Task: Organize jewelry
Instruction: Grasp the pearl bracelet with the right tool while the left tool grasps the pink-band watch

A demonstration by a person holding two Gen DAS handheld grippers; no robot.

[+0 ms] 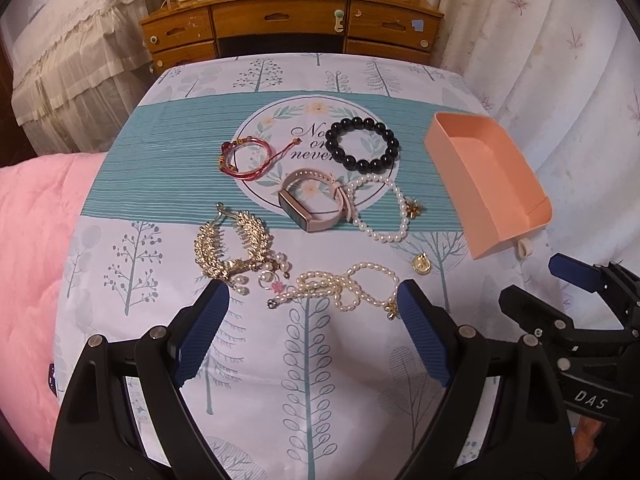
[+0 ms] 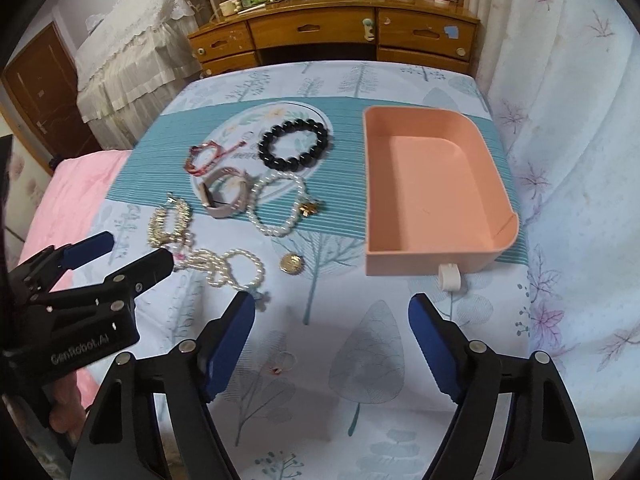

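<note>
Surface: a tabletop (image 1: 248,360) under a cloth printed with trees and a teal band.
Tray: a pink tray (image 2: 432,184) stands at the right of the cloth, with nothing in it; a small white knob (image 2: 450,276) sits at its near wall.
Black bracelet: a ring of black beads (image 1: 362,144) lies on the round emblem, left of the tray and apart from it.
Red bracelet: a red cord bracelet (image 1: 246,158) lies left of the black beads.
Watch: a pink band watch (image 1: 310,200) lies near the middle, touching the pearl bracelet (image 1: 380,208) on its right.
Gold piece: a gold leaf ornament (image 1: 232,248) with hanging pearls lies at the left, near side.
Necklace: a pearl strand (image 1: 340,284) lies bunched just ahead of the left gripper.
Pendant: a small gold disc (image 1: 421,266) lies alone between the strand and the tray.
Ring: a small ring (image 2: 280,362) lies on the cloth between the right gripper's jaws.
Left gripper (image 1: 314,304): jaws wide, nothing held, above the cloth short of the strand.
Right gripper (image 2: 332,316): jaws spread wide, gripping nothing, near the tray's knob.
Background: a wooden desk (image 2: 332,28) with drawers.
</note>
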